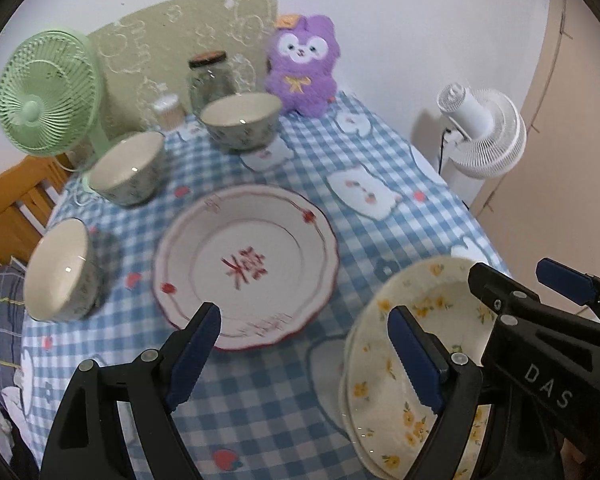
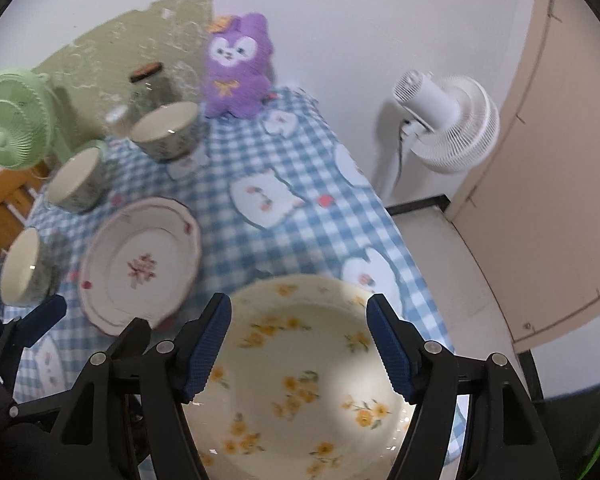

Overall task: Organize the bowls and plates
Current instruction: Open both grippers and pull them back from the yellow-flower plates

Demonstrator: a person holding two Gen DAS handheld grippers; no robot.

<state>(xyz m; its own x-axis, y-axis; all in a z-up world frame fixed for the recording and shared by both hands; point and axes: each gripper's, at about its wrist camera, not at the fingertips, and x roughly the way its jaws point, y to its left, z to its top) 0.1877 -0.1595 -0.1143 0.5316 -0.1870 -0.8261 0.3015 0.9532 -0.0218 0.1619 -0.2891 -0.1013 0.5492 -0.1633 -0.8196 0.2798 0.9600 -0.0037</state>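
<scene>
A white plate with red marks (image 1: 246, 268) (image 2: 140, 268) lies mid-table on the blue checked cloth (image 1: 260, 400). To its right, at the table's near right corner, sits a cream plate with yellow flowers (image 1: 428, 296) (image 2: 300, 384). Three cream bowls stand to the left and behind: one at the back (image 1: 240, 120) (image 2: 166, 130), one in the middle (image 1: 128, 168) (image 2: 76, 180), one nearest (image 1: 60, 272) (image 2: 22, 268). My left gripper (image 1: 306, 360) (image 2: 88, 324) hovers open between the two plates, holding nothing. My right gripper (image 2: 300, 352) (image 1: 532, 284) hangs open above the flowered plate, pads clear of it.
A green fan (image 1: 48, 92), a glass jar (image 1: 212, 80), a small container (image 1: 168, 110) and a purple plush toy (image 1: 302, 64) line the back. A white fan (image 1: 484, 128) stands off the table's right edge. A wooden chair (image 1: 12, 208) is at the left.
</scene>
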